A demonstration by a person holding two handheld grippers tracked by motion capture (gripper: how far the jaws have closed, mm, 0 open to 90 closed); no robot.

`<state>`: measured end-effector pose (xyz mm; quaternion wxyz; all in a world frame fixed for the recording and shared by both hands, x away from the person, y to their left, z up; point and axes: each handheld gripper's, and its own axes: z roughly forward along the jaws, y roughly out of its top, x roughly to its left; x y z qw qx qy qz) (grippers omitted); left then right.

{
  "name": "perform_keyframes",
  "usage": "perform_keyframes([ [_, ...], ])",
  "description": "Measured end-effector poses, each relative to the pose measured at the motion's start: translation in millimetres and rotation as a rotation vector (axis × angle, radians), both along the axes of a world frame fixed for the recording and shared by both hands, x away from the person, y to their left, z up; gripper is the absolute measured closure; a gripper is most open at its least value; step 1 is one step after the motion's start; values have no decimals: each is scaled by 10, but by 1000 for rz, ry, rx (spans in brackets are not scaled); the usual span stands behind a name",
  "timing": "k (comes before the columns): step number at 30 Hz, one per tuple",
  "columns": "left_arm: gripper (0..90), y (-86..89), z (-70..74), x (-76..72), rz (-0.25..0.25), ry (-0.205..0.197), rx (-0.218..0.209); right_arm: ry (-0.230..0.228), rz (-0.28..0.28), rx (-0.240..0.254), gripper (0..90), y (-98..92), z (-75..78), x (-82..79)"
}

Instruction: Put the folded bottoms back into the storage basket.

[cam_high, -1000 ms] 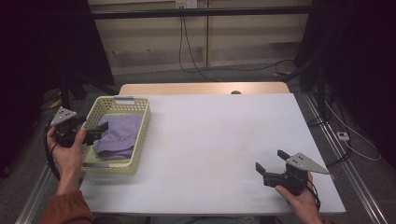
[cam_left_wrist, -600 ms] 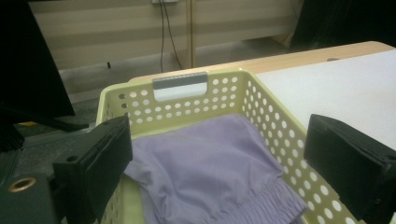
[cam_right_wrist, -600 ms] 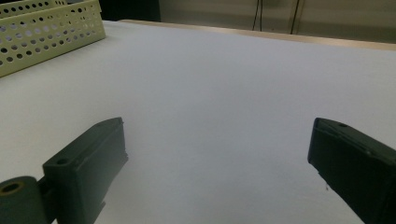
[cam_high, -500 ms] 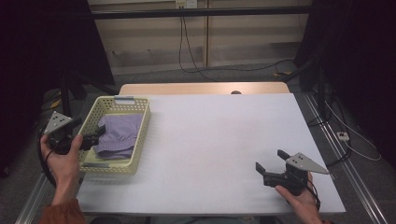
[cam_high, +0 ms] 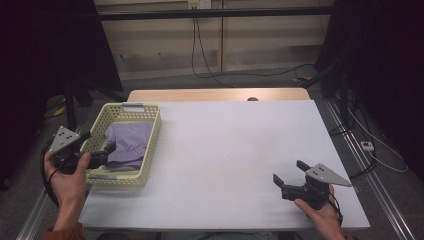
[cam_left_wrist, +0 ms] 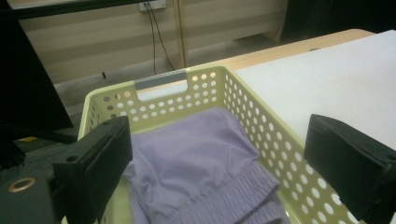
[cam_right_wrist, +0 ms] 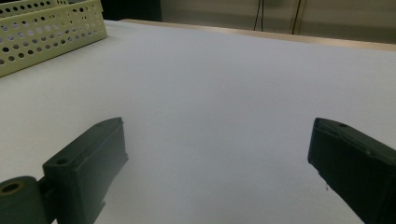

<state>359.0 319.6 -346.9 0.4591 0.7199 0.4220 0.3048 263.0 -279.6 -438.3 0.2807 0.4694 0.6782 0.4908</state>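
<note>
A pale yellow perforated basket [cam_high: 152, 134] stands at the left of the white table [cam_high: 235, 145], with a folded lilac garment [cam_high: 127, 142] inside. In the left gripper view the garment [cam_left_wrist: 196, 163] lies low in the basket [cam_left_wrist: 261, 121] between my jaws. My left gripper [cam_high: 98, 142] hangs open over the basket's near left corner, holding nothing. At the table's near right, my right gripper [cam_high: 289, 171] rests open and low, pointing left across bare tabletop [cam_right_wrist: 219, 93]; the basket's wall [cam_right_wrist: 46, 32] is far off.
A wooden board [cam_high: 220, 94] runs along the table's far edge. Cables [cam_high: 210, 50] trail on the floor behind, and a metal rail [cam_high: 370, 170] flanks the table's right side. Dark stands rise at both sides.
My left gripper has drawn back toward the person and left, from above the garment to the basket's near left corner. The right gripper has stayed put.
</note>
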Motion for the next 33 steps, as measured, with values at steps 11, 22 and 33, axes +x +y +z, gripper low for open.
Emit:
perform_keyframes([
  [11,78,-134,5,-149,-16,15,23,-1,5,-1,43,23,-1,17],
  [22,58,-394,66,-195,-28,41,13,1,12,3,43,37,-2,37],
  [33,59,-610,113,-124,-97,27,-16,0,14,3,43,38,-2,42],
])
